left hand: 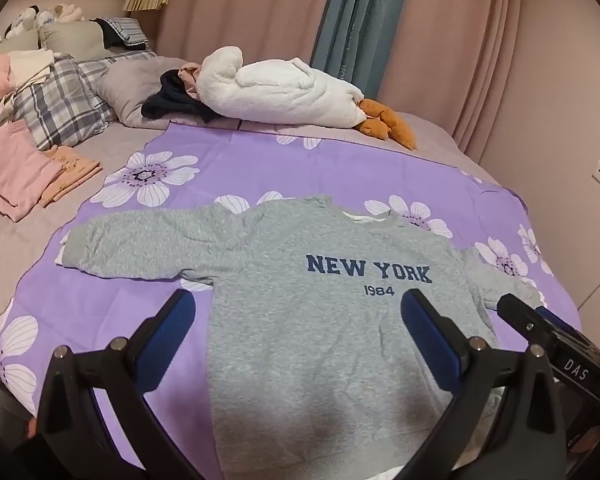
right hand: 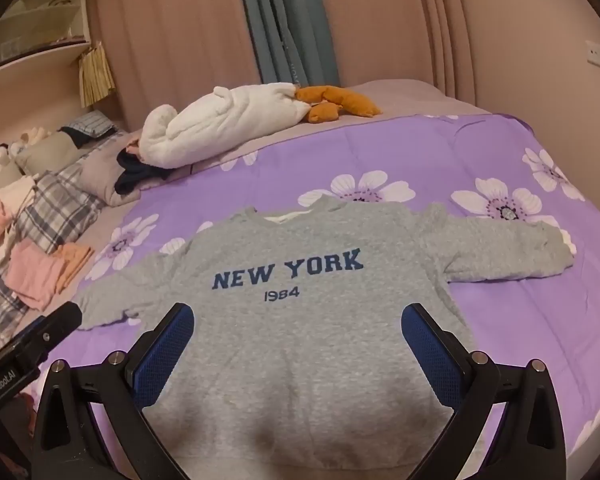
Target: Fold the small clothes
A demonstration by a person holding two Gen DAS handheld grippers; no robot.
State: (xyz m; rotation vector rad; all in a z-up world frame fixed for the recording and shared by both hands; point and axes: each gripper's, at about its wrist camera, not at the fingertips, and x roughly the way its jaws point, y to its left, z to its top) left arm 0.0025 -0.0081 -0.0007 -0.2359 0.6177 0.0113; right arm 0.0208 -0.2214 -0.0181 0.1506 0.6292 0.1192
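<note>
Sweatshirt (left hand: 324, 320), grey, lay spread flat and face up on a purple floral sheet (left hand: 340, 172), "NEW YORK 1984" printed in navy across the chest. Both sleeves stretched out sideways, collar pointing toward the far side of the bed (left hand: 12, 248), hem nearest the cameras.

Left gripper (left hand: 298, 322) hovered over the lower half of the sweatshirt, blue-padded fingers (left hand: 164, 344) spread wide and clasping nothing; one finger above bare sheet beside the garment's edge, the other above grey fabric. Right gripper (right hand: 298, 322) likewise gaped wide over the sweatshirt's lower body, empty (whether either touched the cloth could not be told). Seen from the left wrist view, the right gripper's black body poked in at the right edge, close by the sleeve cuff; seen from the right wrist view, the left one poked in at the left edge.

Beyond the sheet: white plush goose (left hand: 284, 92) with orange feet, lying on its side against a dark crumpled garment (left hand: 176, 100). Off to the left, folded pink top (left hand: 16, 168) and folded orange top (left hand: 70, 174) side by side, touching, next to plaid pillows (left hand: 60, 100). Pink curtains (left hand: 240, 12) and a teal curtain (left hand: 360, 12) behind the bed.
</note>
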